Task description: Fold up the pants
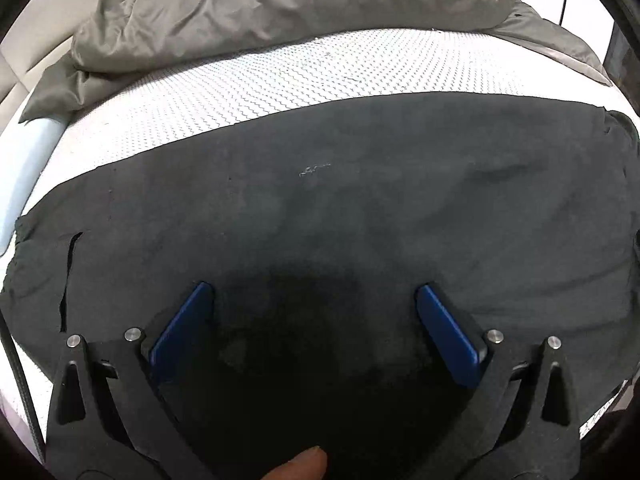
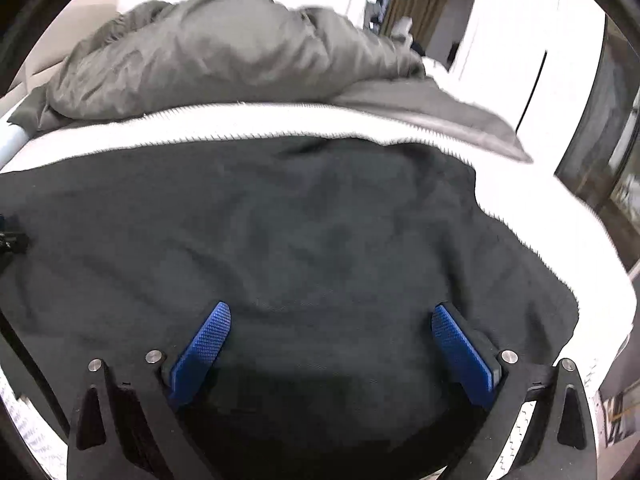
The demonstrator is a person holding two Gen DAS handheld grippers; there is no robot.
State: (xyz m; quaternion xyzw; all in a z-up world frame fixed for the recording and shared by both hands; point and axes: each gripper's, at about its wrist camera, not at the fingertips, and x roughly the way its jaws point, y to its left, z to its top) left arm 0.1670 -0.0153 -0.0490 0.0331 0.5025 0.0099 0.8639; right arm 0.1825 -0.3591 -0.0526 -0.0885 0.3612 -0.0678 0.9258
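The black pants (image 1: 340, 208) lie spread flat across the bed (image 1: 280, 76), in front of the grey duvet (image 1: 280, 4). Left tongs (image 1: 314, 300) and right tongs (image 2: 330, 316) hang just above the pants, both released and grasping nothing, probably spread wide to pinch fabric for a fold.

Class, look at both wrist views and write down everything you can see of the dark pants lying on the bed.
The dark charcoal pants, of soft matte fabric, lie spread flat across the white textured mattress, mildly creased. A slit-like opening, perhaps a pocket, shows near their left edge. A crumpled grey-green duvet lies beyond them, apart. The left hand-held gripper and right hand-held gripper are both open above the cloth, gripping nothing; whether they touch it is unclear.
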